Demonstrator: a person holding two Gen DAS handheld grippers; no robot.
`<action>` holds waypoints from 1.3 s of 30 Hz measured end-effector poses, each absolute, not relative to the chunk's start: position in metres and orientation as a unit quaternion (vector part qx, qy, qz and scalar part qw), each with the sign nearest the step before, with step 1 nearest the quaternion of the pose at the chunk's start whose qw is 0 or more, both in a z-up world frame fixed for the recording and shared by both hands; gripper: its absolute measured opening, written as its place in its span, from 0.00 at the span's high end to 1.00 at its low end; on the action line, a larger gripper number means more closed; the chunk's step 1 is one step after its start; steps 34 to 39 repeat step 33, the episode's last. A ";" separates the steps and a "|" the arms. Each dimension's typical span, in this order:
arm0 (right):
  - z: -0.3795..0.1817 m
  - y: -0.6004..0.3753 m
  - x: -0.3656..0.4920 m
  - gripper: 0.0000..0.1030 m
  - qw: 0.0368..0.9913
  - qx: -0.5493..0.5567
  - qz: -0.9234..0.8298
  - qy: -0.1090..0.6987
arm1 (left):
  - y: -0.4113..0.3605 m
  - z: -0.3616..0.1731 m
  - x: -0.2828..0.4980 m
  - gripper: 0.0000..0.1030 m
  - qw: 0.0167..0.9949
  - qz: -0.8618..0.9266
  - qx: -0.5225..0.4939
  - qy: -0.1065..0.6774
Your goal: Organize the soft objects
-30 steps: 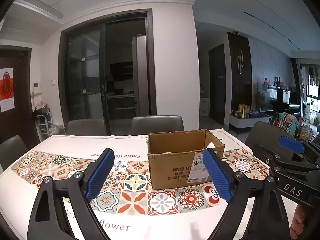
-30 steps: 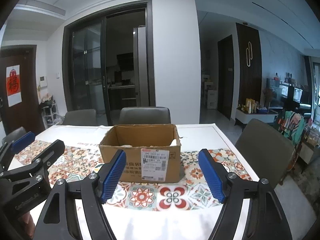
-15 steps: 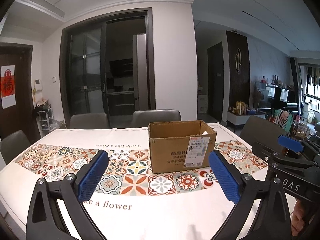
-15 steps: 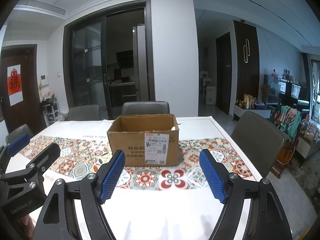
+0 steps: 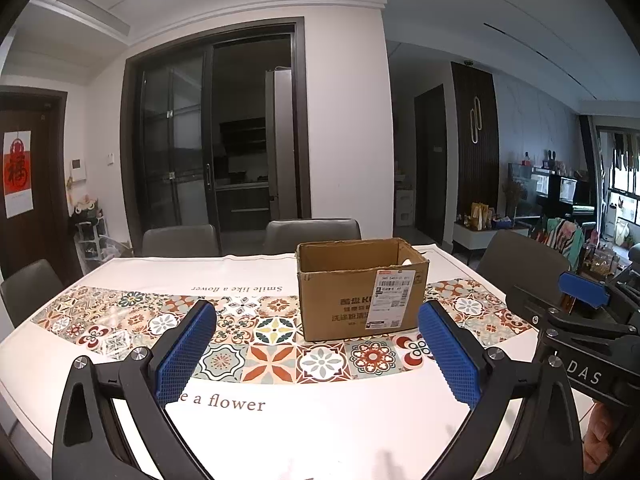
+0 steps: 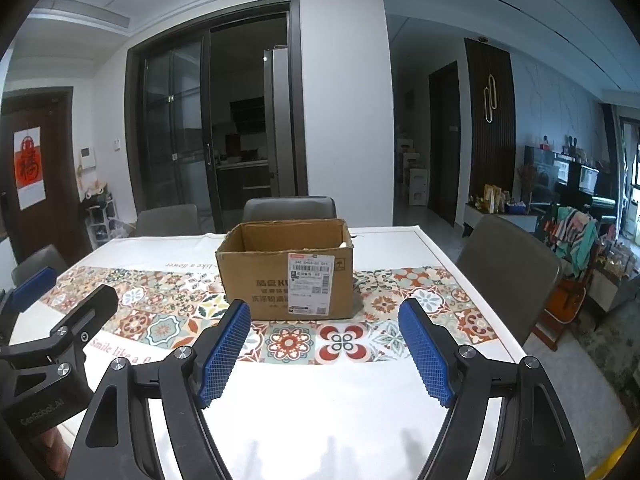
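An open brown cardboard box (image 5: 360, 288) with a white shipping label stands on the patterned tablecloth; it also shows in the right wrist view (image 6: 286, 268). A bit of something white shows inside at its right wall; the rest of its inside is hidden. My left gripper (image 5: 318, 352) is open and empty, held back from the box above the near part of the table. My right gripper (image 6: 324, 352) is open and empty, also short of the box. Each gripper shows at the edge of the other's view.
The table (image 5: 320, 420) carries a white cloth with a tiled band and printed words. Grey chairs stand behind the table (image 5: 312, 234) and at its right side (image 6: 508, 276). Dark glass sliding doors are behind. Furniture and clutter fill the room at right.
Both grippers have drawn back from the box and risen a little; the box looks smaller and more of the near tablecloth shows. Both stay open.
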State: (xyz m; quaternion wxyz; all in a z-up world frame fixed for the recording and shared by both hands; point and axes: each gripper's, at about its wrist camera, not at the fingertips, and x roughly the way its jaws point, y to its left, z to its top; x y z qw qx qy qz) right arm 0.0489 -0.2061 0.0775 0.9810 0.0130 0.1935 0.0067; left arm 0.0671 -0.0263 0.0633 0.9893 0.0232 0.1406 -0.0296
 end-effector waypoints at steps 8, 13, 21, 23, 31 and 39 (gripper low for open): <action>0.079 -0.206 0.047 0.25 0.982 0.011 0.003 0.190 | -0.027 0.061 0.066 0.00 0.989 -0.025 0.026 0.141; 0.079 -0.206 0.046 0.25 0.982 0.012 0.003 0.191 | -0.027 0.059 0.066 0.00 0.989 -0.028 0.025 0.144; 0.079 -0.206 0.045 0.25 0.981 0.013 0.003 0.192 | -0.027 0.058 0.066 0.00 0.989 -0.026 0.026 0.143; 0.079 -0.206 0.045 0.25 0.981 0.013 0.003 0.193 | -0.027 0.058 0.066 0.00 0.989 -0.026 0.026 0.144; 0.079 -0.206 0.045 0.25 0.981 0.013 0.003 0.193 | -0.026 0.058 0.065 0.00 0.989 -0.027 0.025 0.144; 0.079 -0.206 0.045 0.25 0.981 0.013 0.004 0.193 | -0.026 0.058 0.065 0.00 0.989 -0.025 0.025 0.144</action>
